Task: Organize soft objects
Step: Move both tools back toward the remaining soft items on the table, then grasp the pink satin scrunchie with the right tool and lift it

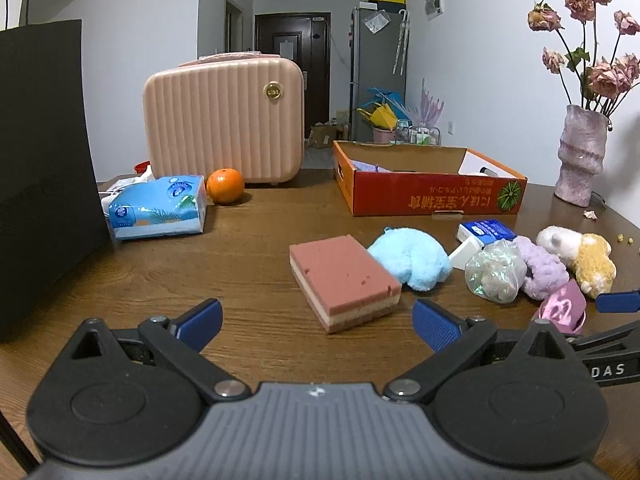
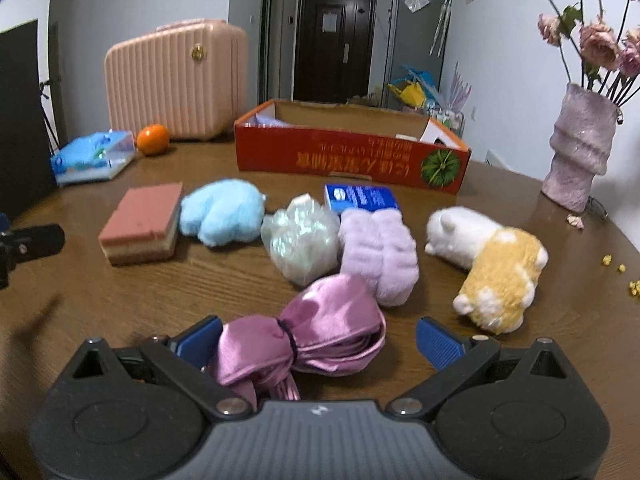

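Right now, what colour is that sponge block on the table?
The sponge block is reddish-pink on top, with cream and brown layers beneath; the left wrist view shows it best.

Left wrist view: sits low over the desk, just behind the left hand-held gripper, facing across the desk toward the far door. Sponge lies close ahead, right of centre; the right hand-held gripper enters at the right edge.

Right wrist view: same low height and heading, set further right and nearer the row of soft things. Satin bow sits right at the fingers of the right hand-held gripper.

Shared: sponge, blue plush, red box, pink case, orange, vase, door.
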`<state>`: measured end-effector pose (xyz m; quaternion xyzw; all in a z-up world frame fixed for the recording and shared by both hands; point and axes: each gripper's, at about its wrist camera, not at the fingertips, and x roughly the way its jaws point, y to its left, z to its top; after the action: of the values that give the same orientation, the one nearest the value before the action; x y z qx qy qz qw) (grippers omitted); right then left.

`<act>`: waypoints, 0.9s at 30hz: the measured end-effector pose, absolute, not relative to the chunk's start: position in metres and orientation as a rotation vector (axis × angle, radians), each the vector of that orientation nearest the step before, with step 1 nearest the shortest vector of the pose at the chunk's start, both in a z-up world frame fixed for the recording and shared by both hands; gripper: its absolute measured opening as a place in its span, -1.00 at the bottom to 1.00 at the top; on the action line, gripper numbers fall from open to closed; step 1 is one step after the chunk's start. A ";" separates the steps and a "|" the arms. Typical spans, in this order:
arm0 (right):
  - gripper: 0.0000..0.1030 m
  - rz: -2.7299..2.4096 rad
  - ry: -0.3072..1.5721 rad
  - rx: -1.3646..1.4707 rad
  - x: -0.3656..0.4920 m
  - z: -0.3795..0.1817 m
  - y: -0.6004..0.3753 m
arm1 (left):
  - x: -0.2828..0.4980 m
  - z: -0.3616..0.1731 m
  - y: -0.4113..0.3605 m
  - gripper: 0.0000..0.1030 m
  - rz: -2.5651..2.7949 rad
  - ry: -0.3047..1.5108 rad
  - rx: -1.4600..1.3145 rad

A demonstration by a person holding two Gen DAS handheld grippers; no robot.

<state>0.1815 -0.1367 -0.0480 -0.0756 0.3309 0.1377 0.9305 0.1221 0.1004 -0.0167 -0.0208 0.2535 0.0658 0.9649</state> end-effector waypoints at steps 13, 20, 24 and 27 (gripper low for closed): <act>1.00 0.330 0.666 -0.057 0.190 -0.064 -0.147 | 0.128 -0.029 0.093 1.00 0.121 0.560 -0.021; 0.85 0.350 0.662 -0.034 0.189 -0.068 -0.147 | 0.129 -0.030 0.094 1.00 0.130 0.564 -0.020; 0.41 0.411 0.665 -0.018 0.186 -0.066 -0.146 | 0.128 -0.029 0.093 1.00 0.128 0.561 -0.020; 0.14 0.429 0.660 -0.046 0.182 -0.064 -0.143 | 0.128 -0.029 0.093 1.00 0.128 0.562 -0.020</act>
<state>0.1825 -0.1427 -0.0643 -0.0222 0.3215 0.2090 0.9233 0.1280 0.0935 -0.0294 -0.0100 0.2770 0.0633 0.9587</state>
